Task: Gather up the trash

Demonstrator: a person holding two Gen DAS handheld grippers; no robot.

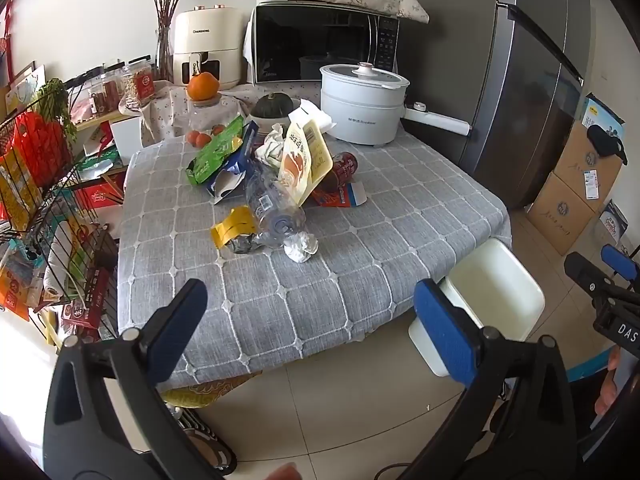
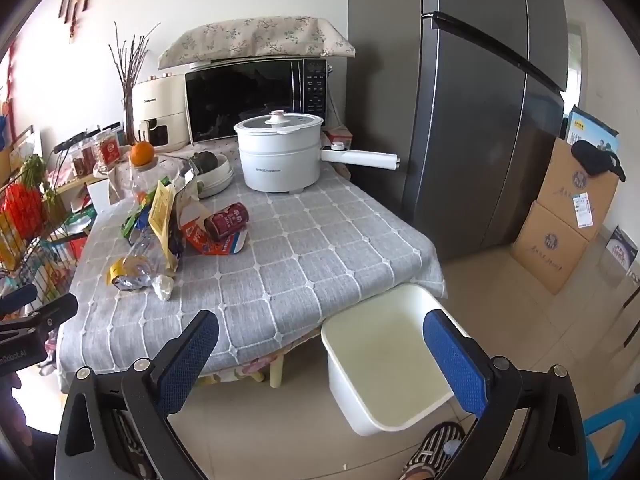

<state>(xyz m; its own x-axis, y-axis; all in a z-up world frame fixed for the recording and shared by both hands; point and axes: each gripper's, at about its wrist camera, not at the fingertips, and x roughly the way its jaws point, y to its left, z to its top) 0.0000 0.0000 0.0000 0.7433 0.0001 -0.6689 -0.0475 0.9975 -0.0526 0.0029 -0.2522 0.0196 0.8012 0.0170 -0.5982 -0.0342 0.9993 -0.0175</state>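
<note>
While still sitting empty at lower right of both views, white bin (image 2: pixel 384 364) getting nothing so far; task barely starting. Trash pile (image 1: pixel 264 184) lying untouched at centre-left of grey checked tablecloth (image 1: pixel 360 248): crushed bottle, yellow wrappers, red can, crumpled tissue (image 1: pixel 300 246). Left gripper (image 1: pixel 316 324) and right gripper (image 2: pixel 320 360) both hanging wide, gripping nothing, well short of pile. Sharing table at top: white cooker pot (image 2: pixel 280 152), microwave (image 2: pixel 256 96). Standing at upper right: grey fridge (image 2: pixel 480 100).
</note>
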